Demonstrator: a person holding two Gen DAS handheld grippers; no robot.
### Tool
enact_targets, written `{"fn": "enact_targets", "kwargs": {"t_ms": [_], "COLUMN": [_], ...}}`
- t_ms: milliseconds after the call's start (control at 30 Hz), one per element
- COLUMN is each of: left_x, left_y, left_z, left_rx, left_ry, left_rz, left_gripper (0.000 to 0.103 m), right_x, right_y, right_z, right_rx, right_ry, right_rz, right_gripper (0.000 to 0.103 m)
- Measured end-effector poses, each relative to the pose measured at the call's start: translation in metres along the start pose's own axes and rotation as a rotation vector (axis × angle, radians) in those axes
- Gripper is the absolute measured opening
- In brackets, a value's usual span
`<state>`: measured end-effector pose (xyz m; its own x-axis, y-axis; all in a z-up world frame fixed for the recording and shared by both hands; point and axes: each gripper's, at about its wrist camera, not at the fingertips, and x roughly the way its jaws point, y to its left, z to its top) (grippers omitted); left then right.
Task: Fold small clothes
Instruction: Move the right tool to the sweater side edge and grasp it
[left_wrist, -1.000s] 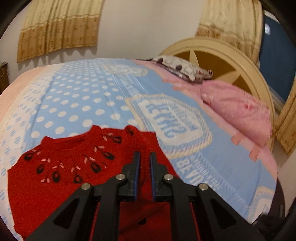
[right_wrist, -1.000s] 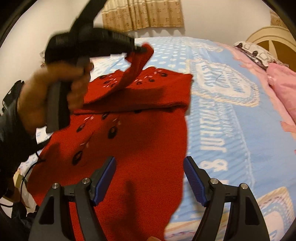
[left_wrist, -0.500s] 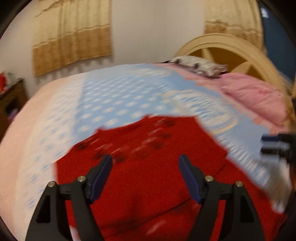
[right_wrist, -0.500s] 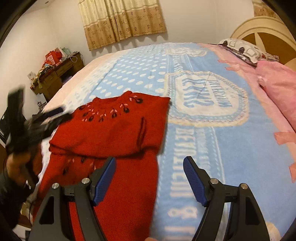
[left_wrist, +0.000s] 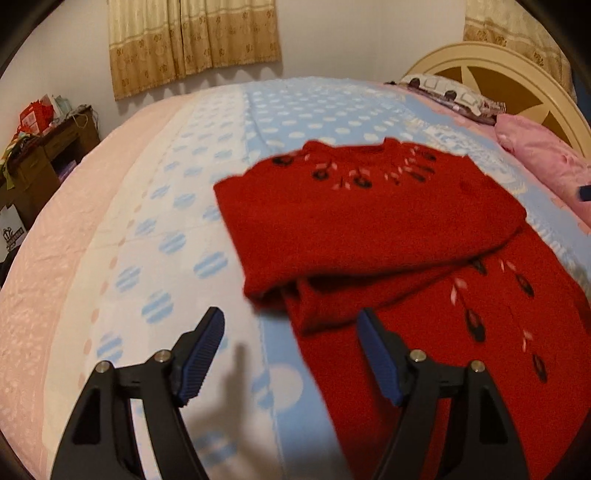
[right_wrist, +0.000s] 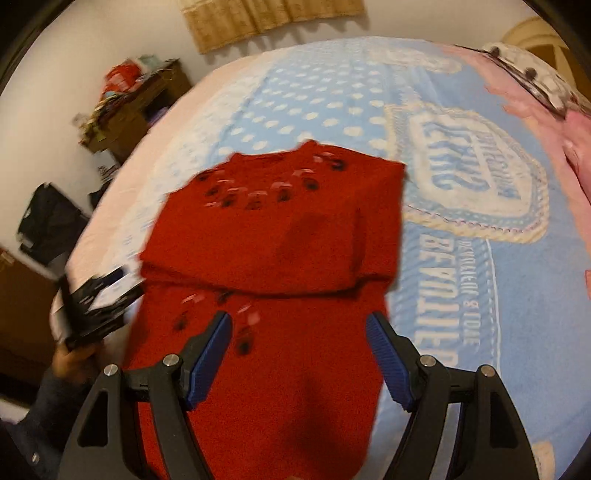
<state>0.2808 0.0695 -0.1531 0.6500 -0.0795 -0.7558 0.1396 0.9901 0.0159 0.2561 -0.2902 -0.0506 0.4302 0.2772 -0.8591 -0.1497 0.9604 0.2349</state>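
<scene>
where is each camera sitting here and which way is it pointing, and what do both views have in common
Left wrist: sits on the left gripper, looking forward and down across the bed toward the curtain; the red sweater lies ahead and to its right; its own two open fingers show.
Right wrist: sits on the right gripper, looking down along the red sweater; its open fingers show, plus the left gripper in the person's hand at the left edge.
Shared: the sweater, the blue blanket and the cluttered dresser.
</scene>
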Motion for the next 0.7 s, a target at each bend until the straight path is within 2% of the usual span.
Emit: {"fn": "enact_targets", "kwargs": {"t_ms": [100,167,233,300,333,433,533,700], "left_x": [0.021,0.022,0.025,0.025,0.026,0.027,0.031,0.034], "left_y": [0.009,0.024,0.034,0.046,0.049,0.056,0.059,0.058], "left_z": [0.007,0.007,0.007,0.005,0.003,-0.001,-0.004,-0.006], "left_rx": [0.001,-0.045,-0.089,-0.144,-0.161,-0.196,-0.213,-0.214], "left_ry": [0.014,0.017,0.023,0.021,0.022,0.031,0.042,0.048], "left_rz": [0.085,0.078,0.086,0.092,0.087,0.078,0.076,0.086], "left_gripper": [0.08,0.08,0.081,0.09,0.09,0.093,0.097,0.102], "right_x": [-0.042,-0.072,-0.078,-0.061,-0.04,0.014,0.064,0.114], "right_y": [0.026,0.036,0.036,0.029,0.023,0.006,-0.016,-0.022], "right_z": [-0.004,-0.002,0.002,0.007,0.011,0.019,0.028,0.035], "right_rx": [-0.079,-0.101,-0.094,-0.073,-0.076,-0.061,0.022,0.015], "right_ry": [-0.038,-0.119,-0.182,-0.203,-0.205,-0.182,-0.12,-0.063], "right_rz": [-0.02,-0.042,-0.101,-0.162,-0.217,-0.283,-0.218,-0.256], "right_gripper": [0.075,0.075,0.075,0.075,0.075,0.075,0.067,0.057]}}
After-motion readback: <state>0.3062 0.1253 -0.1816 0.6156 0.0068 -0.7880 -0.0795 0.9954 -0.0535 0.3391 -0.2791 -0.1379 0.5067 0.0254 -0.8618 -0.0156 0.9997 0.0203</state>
